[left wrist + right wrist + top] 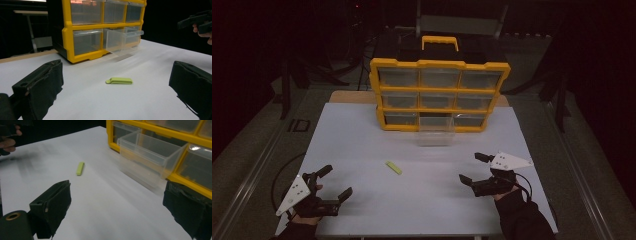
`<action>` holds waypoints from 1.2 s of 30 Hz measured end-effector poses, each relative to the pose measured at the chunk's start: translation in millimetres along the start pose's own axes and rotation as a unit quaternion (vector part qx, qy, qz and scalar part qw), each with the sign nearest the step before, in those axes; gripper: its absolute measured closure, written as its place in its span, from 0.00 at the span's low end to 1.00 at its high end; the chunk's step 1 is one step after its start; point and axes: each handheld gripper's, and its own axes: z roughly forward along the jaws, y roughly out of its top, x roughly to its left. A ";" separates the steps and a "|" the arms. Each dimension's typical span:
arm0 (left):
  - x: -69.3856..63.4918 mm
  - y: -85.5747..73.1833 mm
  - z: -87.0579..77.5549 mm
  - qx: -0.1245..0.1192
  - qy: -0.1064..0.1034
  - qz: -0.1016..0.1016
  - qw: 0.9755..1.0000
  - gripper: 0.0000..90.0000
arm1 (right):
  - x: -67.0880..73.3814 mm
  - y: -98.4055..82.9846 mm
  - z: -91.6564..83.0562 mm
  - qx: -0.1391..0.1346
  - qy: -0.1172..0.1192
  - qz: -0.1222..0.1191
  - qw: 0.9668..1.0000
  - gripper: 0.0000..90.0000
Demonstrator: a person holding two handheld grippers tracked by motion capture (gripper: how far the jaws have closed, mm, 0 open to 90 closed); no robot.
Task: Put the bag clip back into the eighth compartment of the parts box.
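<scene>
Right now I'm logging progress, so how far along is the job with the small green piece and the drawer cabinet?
Done: the bottom middle drawer of the yellow cabinet is pulled out and looks empty. In hand: nothing; the left tool and right tool both stand open above the white table. Left: the green piece lies untouched between them, probably to be picked up, dropped in the drawer, and the drawer shut.

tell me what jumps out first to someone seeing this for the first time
The yellow organizer at the far edge of the white table grabs the eye, with its clear drawers and one drawer in the bottom row pulled out. Next comes the small green clip lying alone mid-table. The left gripper and right gripper sit open near the front edge, one on each side of the clip.
</scene>
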 end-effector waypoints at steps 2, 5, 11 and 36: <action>0.0 -0.1 0.1 0.000 -0.001 -0.001 1.000 0.00 | 1.2 3.1 3.0 -0.002 0.003 -0.005 1.000 0.09; 0.1 -0.1 0.0 0.000 -0.001 -0.002 1.000 0.00 | 3.7 8.9 9.9 -0.001 0.006 -0.013 1.000 0.09; 0.2 0.0 -0.1 -0.001 -0.002 -0.002 1.000 0.00 | 9.8 18.3 23.4 0.011 0.010 -0.022 1.000 0.09; 0.0 -0.5 0.3 0.004 -0.004 -0.006 1.000 0.00 | 27.1 35.4 69.3 0.049 0.046 -0.042 0.997 0.09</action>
